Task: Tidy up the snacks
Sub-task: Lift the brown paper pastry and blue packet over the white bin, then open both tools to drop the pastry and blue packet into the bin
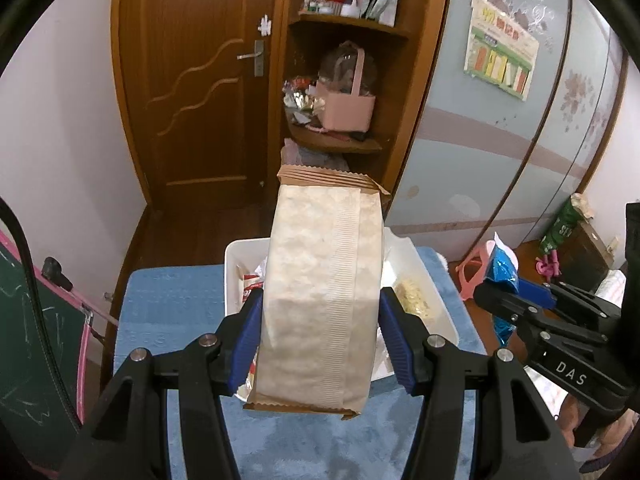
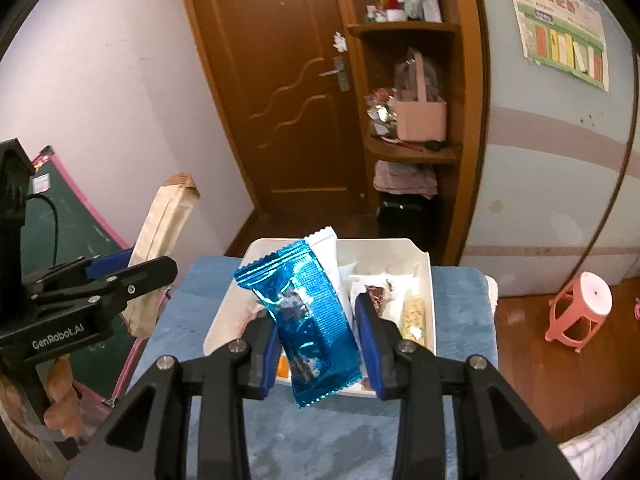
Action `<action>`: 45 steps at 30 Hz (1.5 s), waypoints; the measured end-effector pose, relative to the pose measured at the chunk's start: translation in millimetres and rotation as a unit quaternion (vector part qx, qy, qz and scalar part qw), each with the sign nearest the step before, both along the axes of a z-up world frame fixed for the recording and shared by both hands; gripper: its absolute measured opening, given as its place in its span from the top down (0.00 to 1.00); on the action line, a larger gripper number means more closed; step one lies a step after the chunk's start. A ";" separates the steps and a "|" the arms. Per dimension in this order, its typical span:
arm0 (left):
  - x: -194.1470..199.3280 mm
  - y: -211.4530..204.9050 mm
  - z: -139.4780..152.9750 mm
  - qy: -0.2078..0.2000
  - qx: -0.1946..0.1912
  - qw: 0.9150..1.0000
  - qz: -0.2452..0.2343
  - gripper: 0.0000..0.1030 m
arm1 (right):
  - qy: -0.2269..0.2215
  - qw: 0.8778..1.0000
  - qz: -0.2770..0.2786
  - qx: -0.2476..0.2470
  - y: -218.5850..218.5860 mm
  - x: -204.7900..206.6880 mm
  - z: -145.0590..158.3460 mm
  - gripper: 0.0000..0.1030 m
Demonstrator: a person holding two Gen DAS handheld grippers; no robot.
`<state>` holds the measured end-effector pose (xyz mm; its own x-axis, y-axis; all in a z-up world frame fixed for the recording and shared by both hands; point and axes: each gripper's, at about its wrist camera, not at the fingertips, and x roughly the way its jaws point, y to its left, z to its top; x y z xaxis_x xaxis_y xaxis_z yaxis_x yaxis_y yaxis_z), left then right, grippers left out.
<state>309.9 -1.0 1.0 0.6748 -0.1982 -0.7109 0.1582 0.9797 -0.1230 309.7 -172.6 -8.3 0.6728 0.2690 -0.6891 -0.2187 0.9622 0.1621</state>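
Observation:
My left gripper (image 1: 320, 320) is shut on a tall tan paper snack packet (image 1: 320, 280), held upright above the white bin (image 1: 232, 272). In the right wrist view that packet (image 2: 164, 232) and the left gripper (image 2: 132, 268) hang at the left. My right gripper (image 2: 316, 320) is shut on a shiny blue foil packet (image 2: 304, 300), with a white wrapper (image 2: 324, 240) showing right behind it. From the left wrist view the right gripper (image 1: 500, 292) holds the blue packet (image 1: 502, 268) at the right. The white bin (image 2: 424, 280) holds several small snacks.
The bin stands on a table covered with blue cloth (image 2: 460, 320). A green chalkboard with a pink frame (image 1: 32, 320) leans at the left. A pink stool (image 2: 580, 312) stands on the wooden floor at the right. Behind are a wooden door and a corner shelf with a pink basket (image 1: 348, 108).

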 end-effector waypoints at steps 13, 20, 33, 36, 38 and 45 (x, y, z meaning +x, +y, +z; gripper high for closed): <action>48.5 -12.9 -61.2 0.053 0.018 0.998 0.003 0.47 | 0.072 0.997 -0.027 -0.012 3.0 45.3 -56.5 0.66; 58.8 -21.7 -79.8 0.052 0.023 0.998 -0.005 0.46 | 0.104 0.994 -0.024 -0.017 5.8 60.1 -77.9 0.65; 52.4 -6.1 -101.1 0.085 0.001 0.996 0.011 0.22 | 0.123 0.992 -0.036 -0.012 2.5 56.8 -86.3 0.60; 45.0 -3.2 -99.8 0.086 0.001 0.996 0.018 0.22 | 0.120 0.992 -0.037 -0.010 3.4 50.6 -83.5 0.60; 38.0 -3.1 -97.4 0.086 0.004 0.996 0.017 0.22 | 0.117 0.992 -0.038 -0.011 4.9 43.4 -81.2 0.60; 4.1 -2.1 -72.6 0.066 0.003 0.998 0.006 0.22 | 0.106 0.994 -0.035 -0.006 7.1 6.4 -65.7 0.60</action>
